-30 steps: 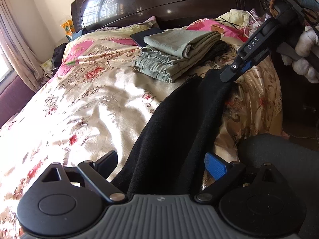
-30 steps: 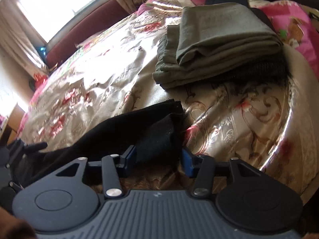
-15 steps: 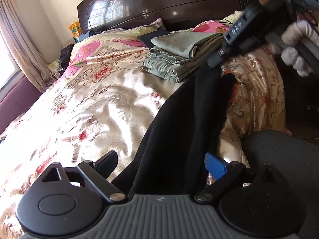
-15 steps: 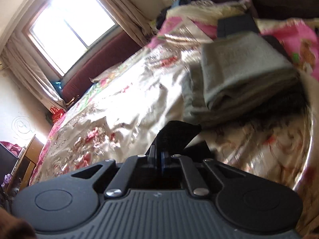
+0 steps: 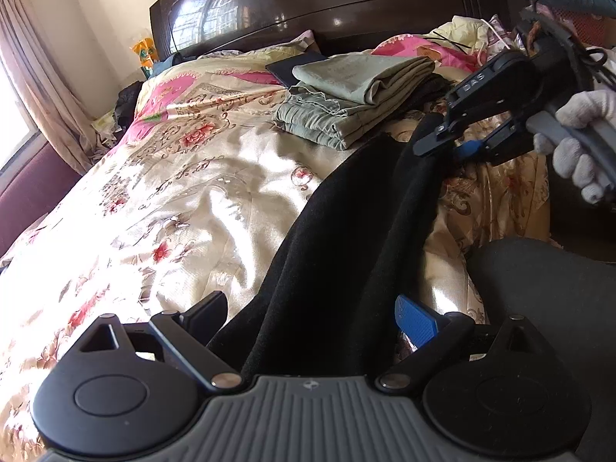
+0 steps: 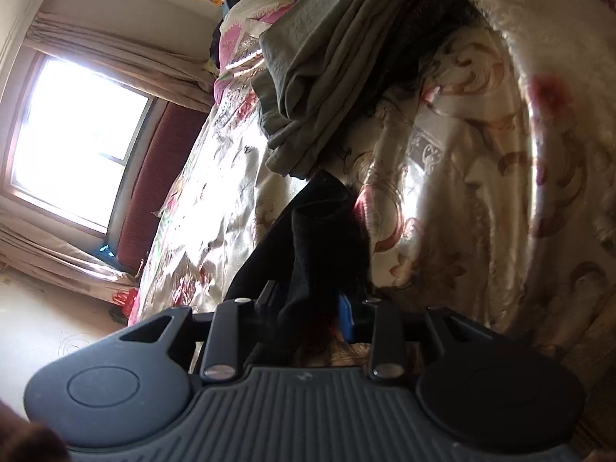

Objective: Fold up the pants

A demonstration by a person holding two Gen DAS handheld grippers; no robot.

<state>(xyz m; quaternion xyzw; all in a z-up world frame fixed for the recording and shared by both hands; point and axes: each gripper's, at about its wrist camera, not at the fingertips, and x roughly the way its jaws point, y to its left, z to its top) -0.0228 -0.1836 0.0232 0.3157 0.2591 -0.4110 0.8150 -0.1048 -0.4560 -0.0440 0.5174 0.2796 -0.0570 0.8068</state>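
Observation:
Black pants (image 5: 346,231) run in a long band from my left gripper (image 5: 310,313) up the bed to my right gripper (image 5: 456,150). The left fingers (image 5: 415,319) stand wide apart and the cloth passes loosely between them, with the blue pad bare. A white-gloved hand (image 5: 577,142) holds the right gripper. In the right wrist view its jaws are opening, and the pants' end (image 6: 319,238) hangs between the two fingers of the right gripper (image 6: 306,300).
A stack of folded grey-green clothes (image 5: 354,92) lies further up the bed on the floral satin cover (image 5: 173,200). Behind it stands the dark headboard (image 5: 308,4). A dark seat (image 5: 546,288) is at the lower right, and a window (image 6: 77,146) is beyond the bed.
The right gripper rolled and sank toward the bed. Its jaws closed on the pants' end half a second ago and now stand apart again. The left gripper stayed put.

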